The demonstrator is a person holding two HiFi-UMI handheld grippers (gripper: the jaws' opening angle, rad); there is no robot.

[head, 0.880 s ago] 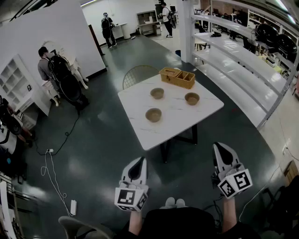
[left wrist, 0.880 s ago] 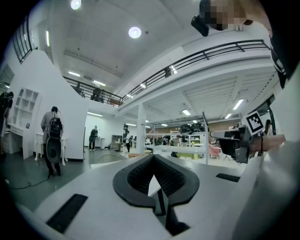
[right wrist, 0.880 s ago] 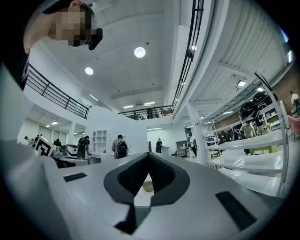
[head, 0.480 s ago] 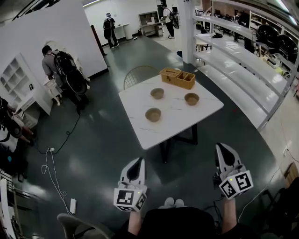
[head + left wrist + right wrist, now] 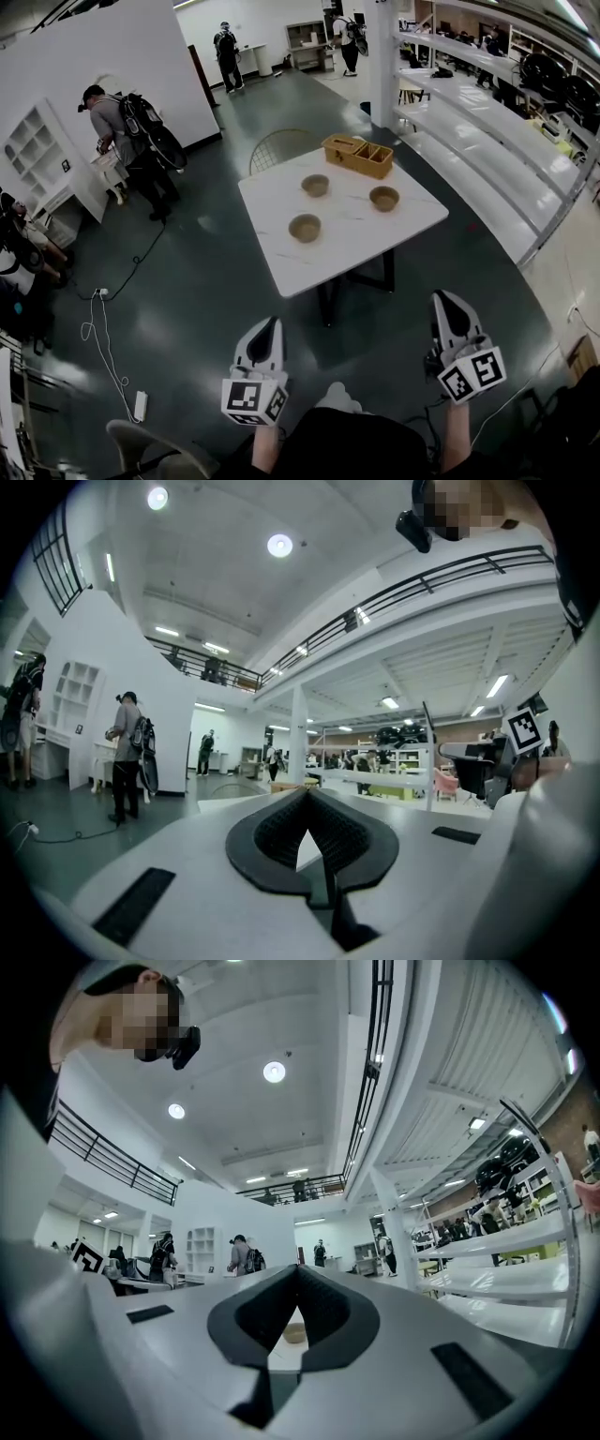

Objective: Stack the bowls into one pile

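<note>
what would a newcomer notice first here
A white table stands mid-floor, bearing three separate bowls and a wooden box at its far edge. Low in the head view, the left tongs and right tongs are shut and empty, short of the table.

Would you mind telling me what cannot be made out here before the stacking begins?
Head view: whether near bowl, far bowl and right bowl match in size; too small.
Head view: what the wooden box holds; too small.
Right gripper view: only one bowl shows; the right gripper's body hides the rest.
Left gripper view: no bowl shows; the left gripper's body covers the table.
</note>
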